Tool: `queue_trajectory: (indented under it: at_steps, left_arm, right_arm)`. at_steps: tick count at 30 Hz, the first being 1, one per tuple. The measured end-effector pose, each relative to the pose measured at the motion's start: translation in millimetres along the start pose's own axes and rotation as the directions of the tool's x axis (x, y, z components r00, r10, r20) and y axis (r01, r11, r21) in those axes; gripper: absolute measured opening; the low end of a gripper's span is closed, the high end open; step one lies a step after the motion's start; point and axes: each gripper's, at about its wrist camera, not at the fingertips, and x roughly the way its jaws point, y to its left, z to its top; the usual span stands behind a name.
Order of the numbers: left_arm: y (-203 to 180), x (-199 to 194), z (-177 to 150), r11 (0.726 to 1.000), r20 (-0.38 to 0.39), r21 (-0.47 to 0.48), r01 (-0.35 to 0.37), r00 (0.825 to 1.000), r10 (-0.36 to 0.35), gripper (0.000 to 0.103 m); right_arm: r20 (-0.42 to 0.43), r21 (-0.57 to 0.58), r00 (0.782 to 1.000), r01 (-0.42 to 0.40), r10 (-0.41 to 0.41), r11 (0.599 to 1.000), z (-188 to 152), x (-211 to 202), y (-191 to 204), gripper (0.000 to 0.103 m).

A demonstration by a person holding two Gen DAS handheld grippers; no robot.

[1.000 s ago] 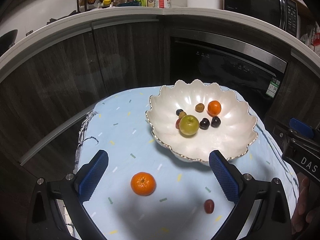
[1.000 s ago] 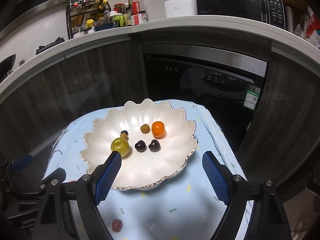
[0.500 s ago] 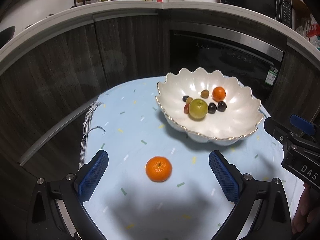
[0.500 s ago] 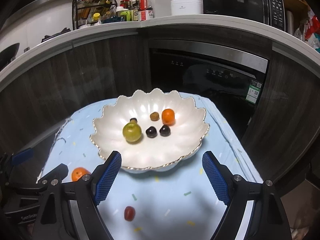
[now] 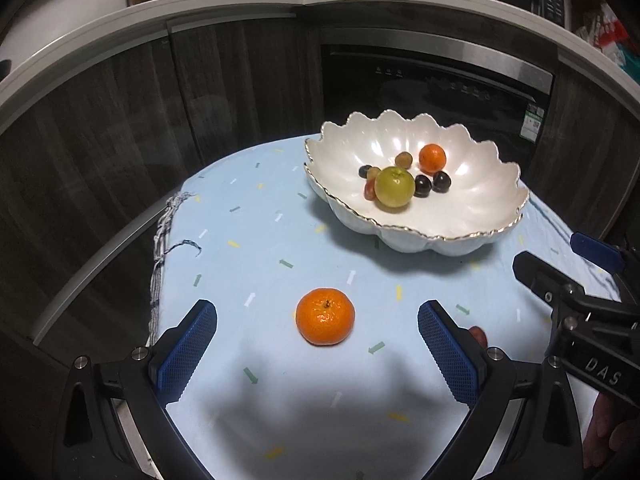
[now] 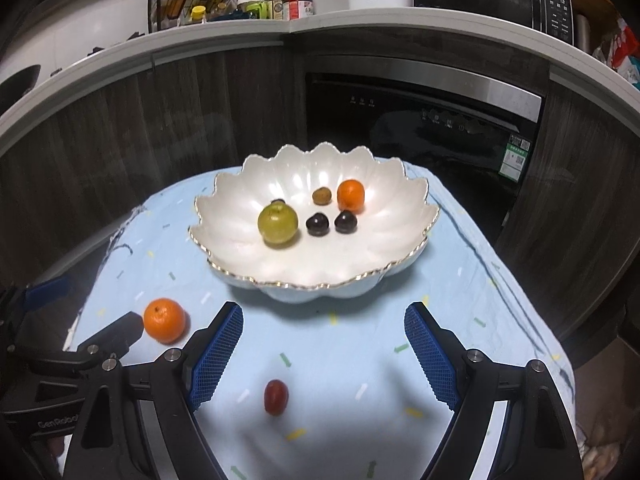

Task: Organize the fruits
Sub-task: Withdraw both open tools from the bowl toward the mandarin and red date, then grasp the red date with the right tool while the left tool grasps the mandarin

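- Left gripper (image 5: pixel 317 346) gapes empty; the mandarin (image 5: pixel 325 315) sits lower centre of its view, between the blue pads, on the blue cloth (image 5: pixel 240 248).
- Right gripper (image 6: pixel 324 350) also spread wide; a red grape (image 6: pixel 276 397) lies low between its fingers.
- Scalloped bowl (image 6: pixel 400 264) sits mid-frame beyond.

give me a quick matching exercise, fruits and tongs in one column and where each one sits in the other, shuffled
Column one:
1. large orange mandarin
2. red grape
3. green apple
4. right tongs

Column two:
a. inside the white scalloped bowl
b. on the blue cloth, ahead of the open left tongs
c. open, above the cloth in front of the bowl
d. on the cloth between the right tongs' fingers, nearer the left finger

Pairs: 1-b, 2-d, 3-a, 4-c
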Motion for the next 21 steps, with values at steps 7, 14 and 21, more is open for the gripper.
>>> queue_trajectory:
  at_steps: [7,14,21]
  left_arm:
    - [7.1,20.1,-7.6,1.0,-0.019,0.019,0.015,1.0,-0.014,0.102]
    - [7.5,35.6,-14.9,0.998,-0.02,0.06,0.012,1.0,-0.011,0.101]
    - [9.2,49.2,-17.2,0.995,-0.01,0.087,0.038,0.999,-0.038,0.097]
  right_arm:
    - [-0.074,0.008,0.997,0.022,-0.021,1.0,-19.7,15.5,7.6,0.084]
    - [-0.122,-0.003,0.992,0.021,-0.021,1.0,-34.8,25.6,13.3,0.084]
    - [-0.125,-0.025,0.992,0.019,-0.022,0.999,-39.8,30.7,25.4,0.07]
